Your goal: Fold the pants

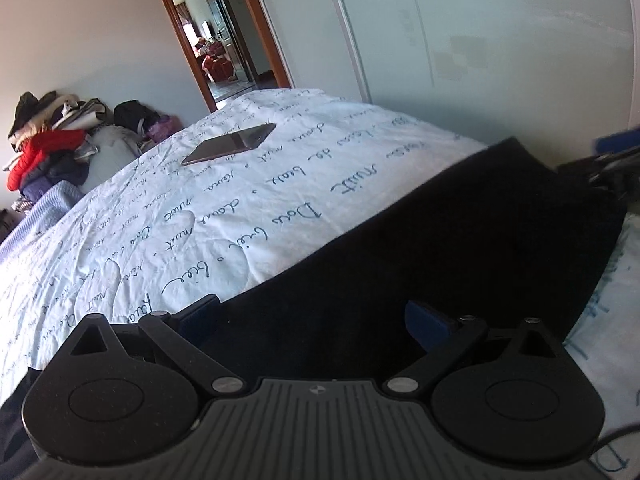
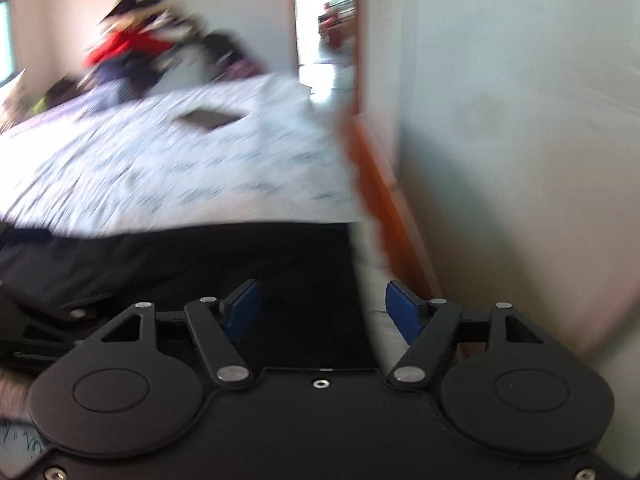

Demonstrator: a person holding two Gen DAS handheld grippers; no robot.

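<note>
The black pants (image 1: 460,240) lie flat on the bed (image 1: 240,216), a dark band running from the near edge at 6 o'clock out toward 2 o'clock in the left wrist view. In the right wrist view the pants (image 2: 180,264) cover the near part of the bed, their end stopping at the bed's side at about 3 o'clock.

The left gripper (image 1: 312,316) hangs over the pants with its blue fingers (image 1: 424,324) spread wide; nothing is pinched between them. The right gripper (image 2: 322,310) also has its fingers (image 2: 402,312) well apart over the pants' edge, gripping nothing; that view is blurred.

Beyond the pants, at 11 o'clock, a dark tablet (image 1: 230,144) lies on the script-printed bedcover. Farther off at 10 o'clock is a heap of clothes (image 1: 48,148), and at 12 o'clock an open doorway (image 1: 212,36).
</note>
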